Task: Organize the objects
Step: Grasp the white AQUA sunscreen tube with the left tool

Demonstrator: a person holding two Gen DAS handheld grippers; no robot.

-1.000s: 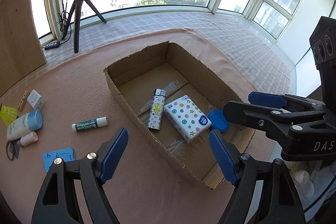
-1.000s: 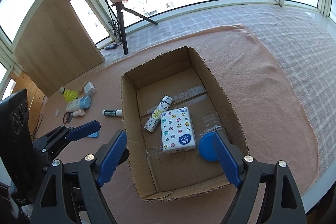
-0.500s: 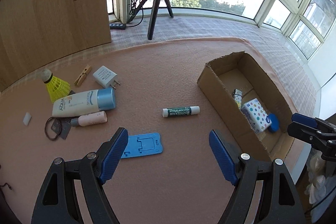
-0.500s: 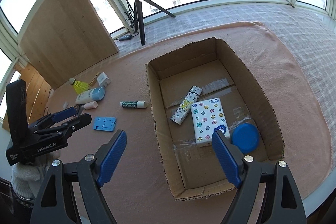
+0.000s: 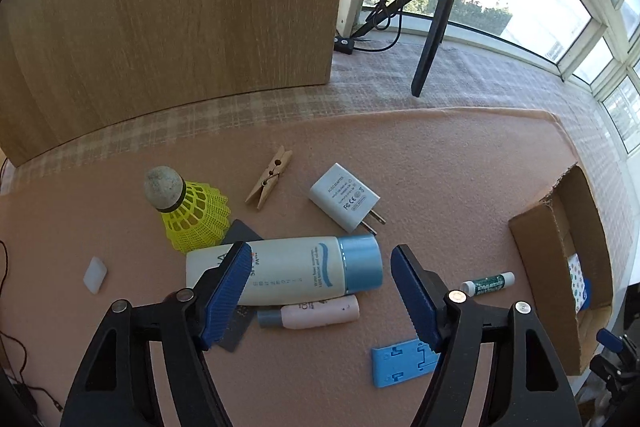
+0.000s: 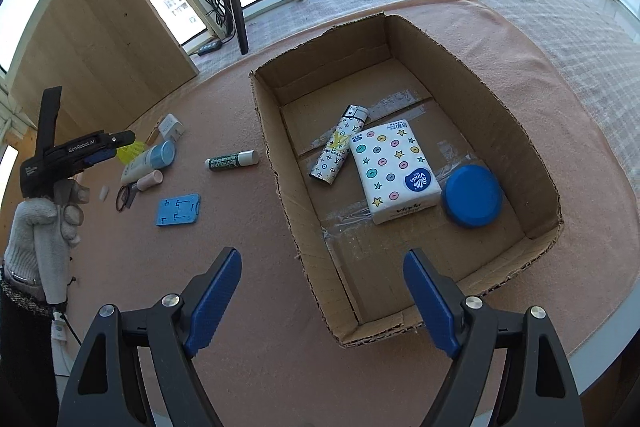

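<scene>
Left gripper [image 5: 320, 291] spread wide, grasping nothing, poised above the loose clutter at the left of the pink mat [image 5: 440, 155]. At far left of that clutter, a small white eraser-like block [image 5: 95, 274]. Next, a yellow shuttlecock [image 5: 188, 213] standing on its skirt, a wooden clothespin [image 5: 269, 182] beyond it. Lying flat between the open jaws, a white lotion tube [image 5: 288, 275] with a blue cap pointing right, resting partly over a dark grey card [image 5: 236, 327]. Touching the tube's near side, a small pink bottle [image 5: 316, 311]. Farther off and just right, a white charger plug [image 5: 345, 196]. Near right, a blue flat holder [image 5: 402, 365]; beyond it, a green-labelled lip balm stick [image 5: 487, 283].

Right gripper [image 6: 322, 301] likewise released and empty, held over the near-left corner of the cardboard box [image 6: 272, 131], which sits right of the clutter. Inside the box, left to right: a patterned lighter [image 6: 339, 149] lying diagonally, a tissue pack [image 6: 394, 169] with coloured dots and stars touching it, and a round blue lid [image 6: 473, 195] just beside the pack's right edge.
</scene>
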